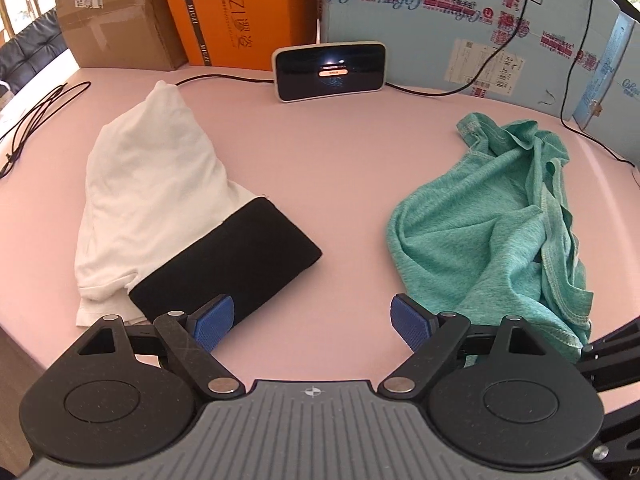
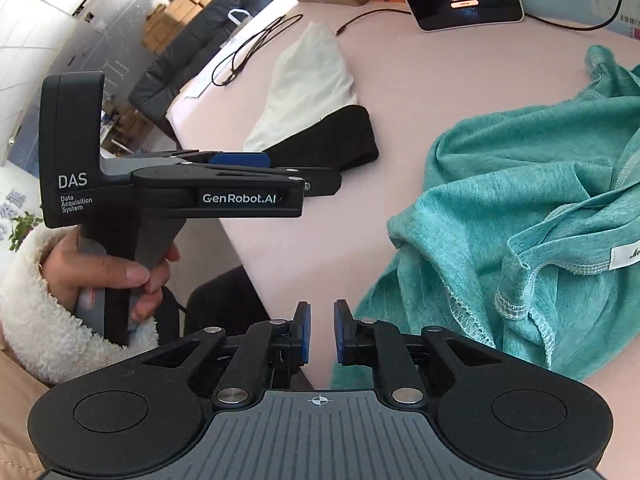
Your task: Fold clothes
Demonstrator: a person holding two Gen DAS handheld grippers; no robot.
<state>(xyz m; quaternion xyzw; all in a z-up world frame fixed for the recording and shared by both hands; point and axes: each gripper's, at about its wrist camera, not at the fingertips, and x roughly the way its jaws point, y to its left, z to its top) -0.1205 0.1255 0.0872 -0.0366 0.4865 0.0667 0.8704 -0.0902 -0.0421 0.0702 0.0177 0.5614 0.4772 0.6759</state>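
Note:
A crumpled teal shirt [image 1: 500,220] lies on the right of the pink table [image 1: 328,168]. Left of it, a folded white garment [image 1: 152,184] has a folded black garment [image 1: 228,264] lying over its near end. My left gripper [image 1: 312,320] hovers open and empty between the black garment and the teal shirt. In the right wrist view, the teal shirt [image 2: 520,200] fills the right side, its white label showing. My right gripper [image 2: 322,328] sits at the shirt's near-left hem over the table edge, its pads a narrow gap apart with nothing between them. A hand [image 2: 116,272] holds the left gripper [image 2: 240,160].
A white device with a dark screen [image 1: 330,70] stands at the back, wired by black cables [image 1: 40,120]. A brown box [image 1: 112,12], an orange box [image 1: 240,8] and a pale blue carton [image 1: 480,20] wall the far side. The table's near-left edge [image 2: 248,256] drops off.

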